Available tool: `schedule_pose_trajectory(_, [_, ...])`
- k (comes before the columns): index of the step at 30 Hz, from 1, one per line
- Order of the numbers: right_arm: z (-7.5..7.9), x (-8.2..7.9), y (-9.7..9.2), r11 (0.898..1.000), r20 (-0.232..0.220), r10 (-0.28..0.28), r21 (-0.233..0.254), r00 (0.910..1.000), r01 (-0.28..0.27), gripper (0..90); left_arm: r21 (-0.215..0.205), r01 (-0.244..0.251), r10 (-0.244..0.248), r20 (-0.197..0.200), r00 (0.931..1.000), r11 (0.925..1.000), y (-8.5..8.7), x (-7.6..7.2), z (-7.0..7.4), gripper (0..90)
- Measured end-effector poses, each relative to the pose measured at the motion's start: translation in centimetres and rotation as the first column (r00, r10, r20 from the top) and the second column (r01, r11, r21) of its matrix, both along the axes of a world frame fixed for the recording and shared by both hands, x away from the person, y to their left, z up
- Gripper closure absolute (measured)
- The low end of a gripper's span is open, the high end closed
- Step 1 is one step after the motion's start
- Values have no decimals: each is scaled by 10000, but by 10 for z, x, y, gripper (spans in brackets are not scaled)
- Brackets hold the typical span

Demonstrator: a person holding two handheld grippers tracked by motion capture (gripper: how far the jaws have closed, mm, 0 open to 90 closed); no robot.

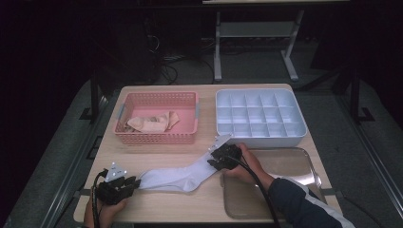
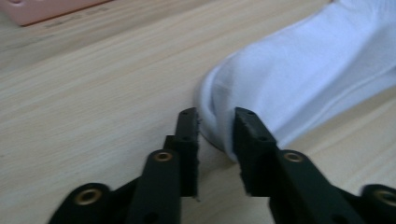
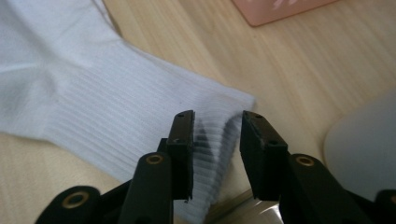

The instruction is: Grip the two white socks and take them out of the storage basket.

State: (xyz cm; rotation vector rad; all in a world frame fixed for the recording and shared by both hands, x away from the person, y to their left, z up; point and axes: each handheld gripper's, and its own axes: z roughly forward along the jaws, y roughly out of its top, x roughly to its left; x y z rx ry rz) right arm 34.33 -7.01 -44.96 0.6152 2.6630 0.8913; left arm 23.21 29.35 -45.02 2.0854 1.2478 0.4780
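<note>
The wooden tabletop (image 1: 157, 204) carries, along its far edge, a pink basket (image 1: 157, 137) with a few tan socks (image 1: 151, 122) in it and, to the right of that, a white divided organizer (image 1: 259, 137); a shallow metal tray (image 1: 285, 166) lies at the near right corner. Between them, a white sock (image 1: 178, 176) lies flat and stretched out on the bare wood, its toe toward the near left and its ribbed cuff toward the tray. The left claw (image 1: 135, 181) sits at the toe end; in the left gripper view its jaws stand a little apart with the edge of the toe (image 2: 219, 126) between them, the pads not pressing on the cloth. The right claw (image 1: 212, 159) sits at the cuff, and in the right gripper view the ribbed hem (image 3: 212, 140) bunches up in the narrow gap, again without a firm pinch. The sock looks laid out and let go, so the step in hand is probably a fold or roll. To do that well, each claw should take only a small bite of fabric, close fully before lifting, and stay low so the cloth does not drag or twist; the two ends should be kept square to one another, so the edges meet evenly.
</note>
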Motion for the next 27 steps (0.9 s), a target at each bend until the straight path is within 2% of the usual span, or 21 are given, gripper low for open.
schedule_pose_trajectory(2, [2, -1, -1, 10000, 12, -30, 65, 10000, 30, 676, -323, -105, 110, 154, 9998, 9994, 2, -1, 3, 611])
schedule_pose_trajectory(4, [5, -2, -3, 9999, 222, 71, 83, 9997, -73, 702, -683, -147, 170, 329, 9993, 9976, 1, -2, 7, 524])
schedule_pose_trajectory(6, [10, -6, -3, 9989, 172, 0, 466, 9999, -8, 729, -1032, -110, 158, 457, 9988, 9946, -3, 0, 10, 455])
schedule_pose_trajectory(9, [14, -11, -4, 9950, 197, 123, 987, 9997, -142, 779, -588, 258, -230, 484, 9986, 9979, -14, 7, 7, 399])
schedule_pose_trajectory(10, [14, -12, -3, 9934, 174, 254, 1117, 9995, -272, 791, -604, 332, -304, 468, 9984, 9976, -16, 9, 4, 384])
schedule_pose_trajectory(11, [13, -13, -2, 9935, 196, 299, 1096, 9994, -319, 801, -446, 297, -283, 320, 9991, 9986, -20, 12, 1, 372])
schedule_pose_trajectory(14, [3, -17, 5, 9926, -119, 879, 854, 9961, -866, 809, 148, 242, -246, 259, 9994, 9996, -27, 19, -5, 299])
schedule_pose_trajectory(17, [-9, -16, 8, 9931, -94, 1108, 393, 9938, -1104, 810, 706, 208, -210, 21, 9998, 9973, -31, 23, -13, 273])
schedule_pose_trajectory(19, [-9, -14, 6, 9942, -316, 894, 635, 9955, -873, 808, 521, -63, 60, 61, 10000, 9986, -30, 25, -14, 246])
schedule_pose_trajectory(20, [-10, -12, 5, 9949, -242, 867, 538, 9959, -853, 808, 466, -111, 109, 35, 9999, 9989, -29, 25, -15, 239])
schedule_pose_trajectory(22, [-10, -9, 3, 9952, -392, 761, 642, 9963, -735, 809, 399, -38, 32, 135, 9999, 9992, -31, 28, -16, 236])
schedule_pose_trajectory(24, [-10, -7, 1, 9969, -227, 669, 442, 9975, -659, 808, 124, -54, 54, 56, 10000, 9999, -30, 32, -19, 208])
schedule_pose_trajectory(27, [-10, -6, -1, 9978, -277, 450, 496, 9986, -436, 807, 64, 57, -58, 135, 9999, 10000, -30, 39, -20, 180])
